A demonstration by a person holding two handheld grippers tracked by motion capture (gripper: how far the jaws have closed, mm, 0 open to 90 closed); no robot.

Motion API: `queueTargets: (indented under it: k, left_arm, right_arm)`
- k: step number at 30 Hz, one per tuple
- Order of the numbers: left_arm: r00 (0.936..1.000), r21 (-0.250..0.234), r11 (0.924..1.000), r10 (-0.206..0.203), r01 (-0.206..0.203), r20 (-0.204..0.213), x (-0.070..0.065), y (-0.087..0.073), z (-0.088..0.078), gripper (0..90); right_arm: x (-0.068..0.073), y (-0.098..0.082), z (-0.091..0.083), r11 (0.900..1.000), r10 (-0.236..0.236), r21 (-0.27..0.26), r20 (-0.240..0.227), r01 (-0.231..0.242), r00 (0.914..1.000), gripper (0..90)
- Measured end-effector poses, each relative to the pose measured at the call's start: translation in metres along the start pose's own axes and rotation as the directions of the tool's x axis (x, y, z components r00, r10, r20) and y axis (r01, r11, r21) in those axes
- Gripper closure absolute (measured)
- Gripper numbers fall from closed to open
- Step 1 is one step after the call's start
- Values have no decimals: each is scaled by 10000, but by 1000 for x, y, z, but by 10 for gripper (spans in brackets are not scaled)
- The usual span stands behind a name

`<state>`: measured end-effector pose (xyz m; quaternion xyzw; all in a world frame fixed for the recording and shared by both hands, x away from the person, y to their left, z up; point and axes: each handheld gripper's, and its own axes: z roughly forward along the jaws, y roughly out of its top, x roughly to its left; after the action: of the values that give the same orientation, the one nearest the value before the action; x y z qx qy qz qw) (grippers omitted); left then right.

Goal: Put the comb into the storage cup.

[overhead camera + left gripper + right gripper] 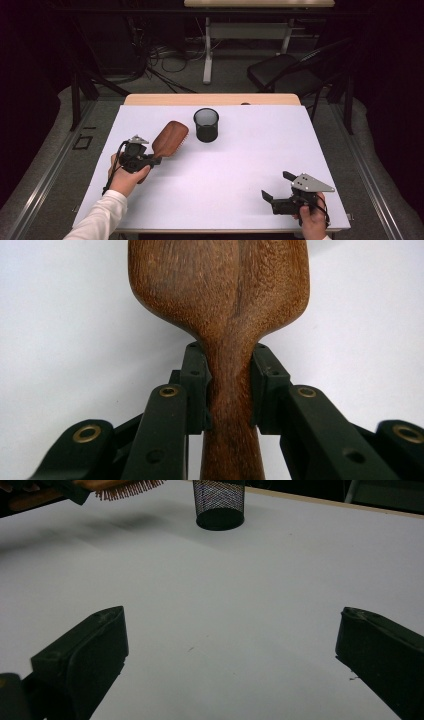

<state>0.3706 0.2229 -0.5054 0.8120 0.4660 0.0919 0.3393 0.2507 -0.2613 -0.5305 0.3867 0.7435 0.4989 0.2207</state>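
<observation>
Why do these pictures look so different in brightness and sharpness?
High view: white table bright, room behind dark. Left gripper view: wooden hairbrush sharp, evenly lit. Right gripper view: dimmer, jaws soft and out of focus, mesh cup crisp, brush's blurry shadow falls on the table.

My left gripper (150, 161): black body, black cable, grey three-cornered plate; fingers (195, 385) black, blocky, brass-ringed pivots, small screw holes. My right gripper (278, 186): same black build, grey plate. White sleeve (100, 220) on left arm.

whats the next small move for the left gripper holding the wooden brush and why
Probably carry the brown wooden hairbrush on toward the black mesh cup: the left gripper clamps its handle, the bristles hang above the white table, and the cup stands open just beyond.
</observation>
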Motion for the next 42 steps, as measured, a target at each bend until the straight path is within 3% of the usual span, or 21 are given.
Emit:
queueTargets:
  k: [10,21,24,28,32,42]
  left_arm:
    - [9990,-908,9952,-348,374,293,1,-1,-14,721]
    - [9983,-1720,9846,-223,312,531,-9,3,-27,720]
    - [9966,-2042,9781,-252,407,779,-13,4,-29,720]
    - [9957,-2194,9748,-212,407,905,-18,5,-31,720]
    - [9955,-2272,9736,-18,233,944,-25,7,-32,720]
    - [9917,-2734,9613,662,-338,1103,-48,14,-34,720]
  right_arm:
    - [0,0,1,10000,-41,16,-18,41,10000,2]
    - [0,0,1,10000,-21,-17,-19,21,10000,3]
    - [0,-1,1,10000,-5,-50,-9,5,10000,3]
    - [0,-1,1,10000,7,-44,-11,-7,10000,3]
    - [0,-1,1,10000,-5,1,-7,5,10000,3]
    - [0,-1,2,10000,20,29,-3,-20,10000,3]
